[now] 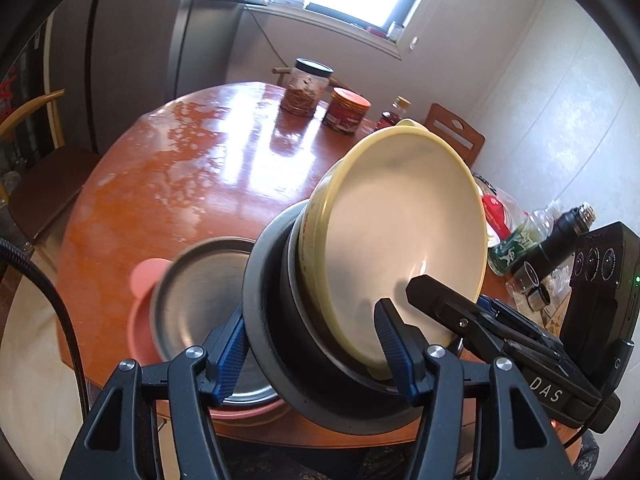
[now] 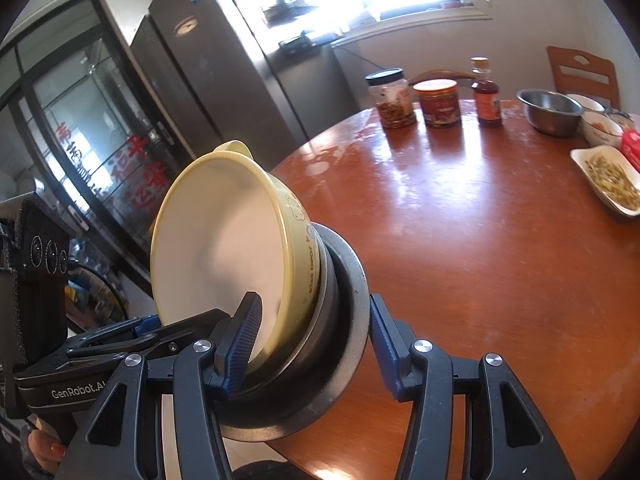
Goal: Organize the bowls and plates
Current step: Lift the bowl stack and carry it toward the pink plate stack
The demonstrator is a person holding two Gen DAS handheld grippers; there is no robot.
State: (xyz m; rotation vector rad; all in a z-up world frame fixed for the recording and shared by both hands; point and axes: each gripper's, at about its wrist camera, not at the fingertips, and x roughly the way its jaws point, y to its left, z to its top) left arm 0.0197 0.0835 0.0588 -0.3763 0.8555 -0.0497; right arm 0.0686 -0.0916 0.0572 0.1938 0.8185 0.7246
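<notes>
While both grippers (image 1: 316, 354) (image 2: 316, 350) clamp the tilted bowl stack (image 1: 360, 280) (image 2: 256, 272), its inner bowls stay mostly hidden.

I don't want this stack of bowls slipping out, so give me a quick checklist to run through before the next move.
1. Left tool clamps the stack from both sides: ok, one pad inside the yellow bowl, one outside the dark outer bowl.
2. Right tool clamps it too: ok, pads set the same way.
3. Stack level: not ok, tipped almost on edge.
4. Yellow bowl seated deep in the metal bowl beneath: cannot tell.
5. Landing spot: ok, the steel plate on the pink plate is uncovered.
6. Path clear of the jars: ok, they stand far across the table.
</notes>
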